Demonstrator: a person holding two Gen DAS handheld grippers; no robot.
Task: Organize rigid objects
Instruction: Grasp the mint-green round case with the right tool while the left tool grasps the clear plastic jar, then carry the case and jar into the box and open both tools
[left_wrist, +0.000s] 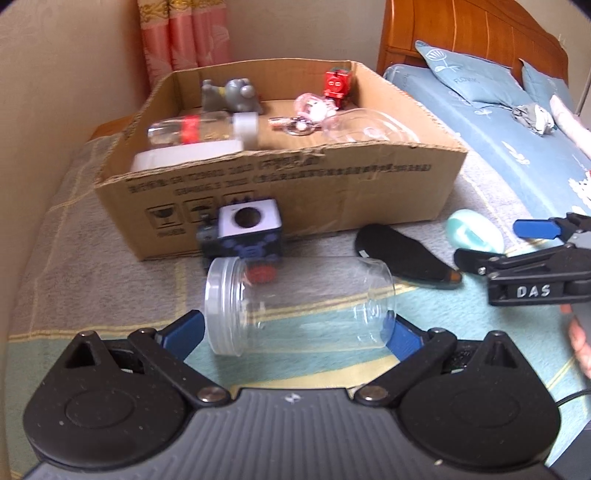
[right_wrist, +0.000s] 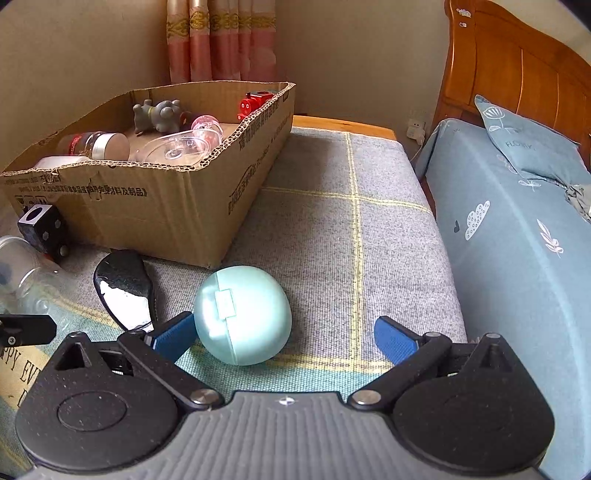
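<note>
A clear plastic jar (left_wrist: 299, 302) lies on its side on the bed cover, its threaded mouth to the left. My left gripper (left_wrist: 293, 332) is open, one blue finger at each end of the jar, very close to it. A teal egg-shaped case (right_wrist: 243, 314) rests on the cover between the fingers of my open right gripper (right_wrist: 284, 338), against the left finger. The same case (left_wrist: 476, 230) shows by the right gripper (left_wrist: 495, 243) in the left wrist view. A dark blue toy block (left_wrist: 247, 232) stands in front of the cardboard box (left_wrist: 295, 155).
The box (right_wrist: 110, 170) holds a grey toy (left_wrist: 236, 94), a red toy train (left_wrist: 338, 83), a clear bottle (left_wrist: 184, 129) and clear lids. A black flat insole-like piece (right_wrist: 123, 288) lies between jar and case. A blue bed (right_wrist: 517, 240) with a pillow is on the right.
</note>
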